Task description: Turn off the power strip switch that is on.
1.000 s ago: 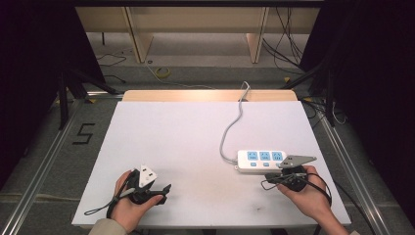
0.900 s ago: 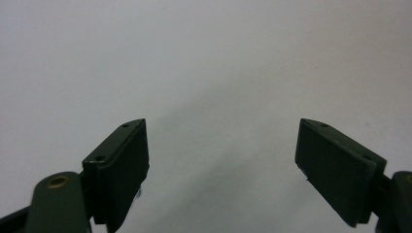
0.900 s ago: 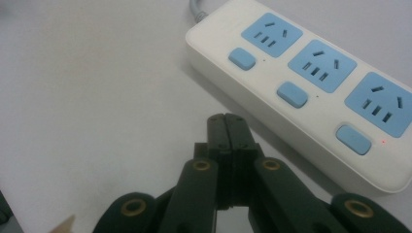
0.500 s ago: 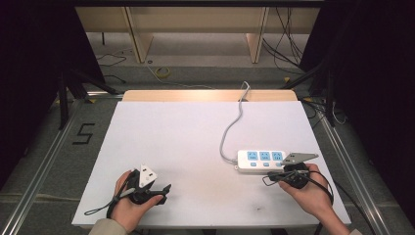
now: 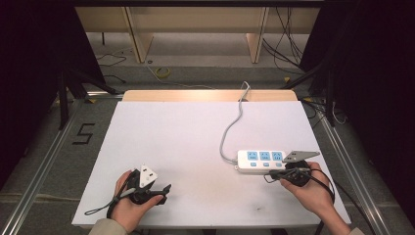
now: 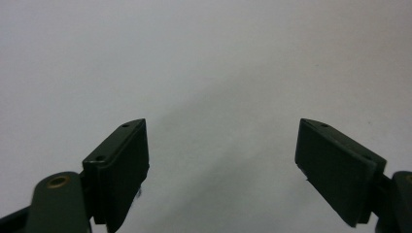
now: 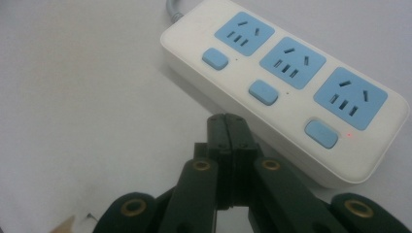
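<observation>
Two hand-held grippers: I am holding the right hand-held gripper [image 7: 227,127] closed beside the power strip [image 5: 262,160] on the desk [image 5: 186,137], seemingly to press a switch, the left hand-held gripper [image 6: 221,160] resting apart.

A lab or recording studio set up for test work is indicated. A white table [image 5: 161,147] is fenced by metal rails [image 5: 41,169] at left and right, and dark curtains [image 5: 34,58] are hung at both sides of the frame. Loose cables [image 5: 288,39] are strewn over the grey floor at the top, where wooden frame legs [image 5: 137,34] are seen. A "5" [image 5: 84,133] is marked on the floor at centre left.
</observation>
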{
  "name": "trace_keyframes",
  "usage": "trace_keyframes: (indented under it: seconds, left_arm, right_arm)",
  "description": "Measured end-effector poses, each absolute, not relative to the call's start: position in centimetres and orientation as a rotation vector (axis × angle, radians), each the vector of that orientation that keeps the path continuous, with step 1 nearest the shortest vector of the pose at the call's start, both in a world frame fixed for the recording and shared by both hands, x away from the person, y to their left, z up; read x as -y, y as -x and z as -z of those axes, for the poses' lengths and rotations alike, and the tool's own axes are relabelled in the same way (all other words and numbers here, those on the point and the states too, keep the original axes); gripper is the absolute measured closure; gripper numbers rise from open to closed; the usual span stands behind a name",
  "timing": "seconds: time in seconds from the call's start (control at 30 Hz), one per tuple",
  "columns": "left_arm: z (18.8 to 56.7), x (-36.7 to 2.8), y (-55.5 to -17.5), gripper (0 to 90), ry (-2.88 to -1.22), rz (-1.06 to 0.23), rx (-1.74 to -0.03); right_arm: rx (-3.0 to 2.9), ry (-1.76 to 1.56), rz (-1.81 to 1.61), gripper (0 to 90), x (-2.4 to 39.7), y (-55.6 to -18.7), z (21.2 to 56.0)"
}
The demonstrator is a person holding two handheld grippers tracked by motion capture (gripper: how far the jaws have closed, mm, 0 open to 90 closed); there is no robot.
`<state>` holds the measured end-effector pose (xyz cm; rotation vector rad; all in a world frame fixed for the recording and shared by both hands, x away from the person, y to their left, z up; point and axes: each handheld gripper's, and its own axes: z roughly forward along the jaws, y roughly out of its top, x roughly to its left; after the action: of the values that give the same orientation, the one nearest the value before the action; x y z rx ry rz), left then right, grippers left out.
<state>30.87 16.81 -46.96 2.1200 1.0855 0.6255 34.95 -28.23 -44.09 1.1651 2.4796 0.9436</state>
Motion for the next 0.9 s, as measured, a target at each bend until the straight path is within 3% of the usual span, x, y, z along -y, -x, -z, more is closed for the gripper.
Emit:
trace_keyframes:
  seconds: [0.9]
  left_arm:
    - [46.96,-16.81,-30.86,19.9,-2.119,-0.626,-1.085]
  right_arm:
    - [-2.473,-1.202,-0.921,90.0,28.78,-35.72,43.69]
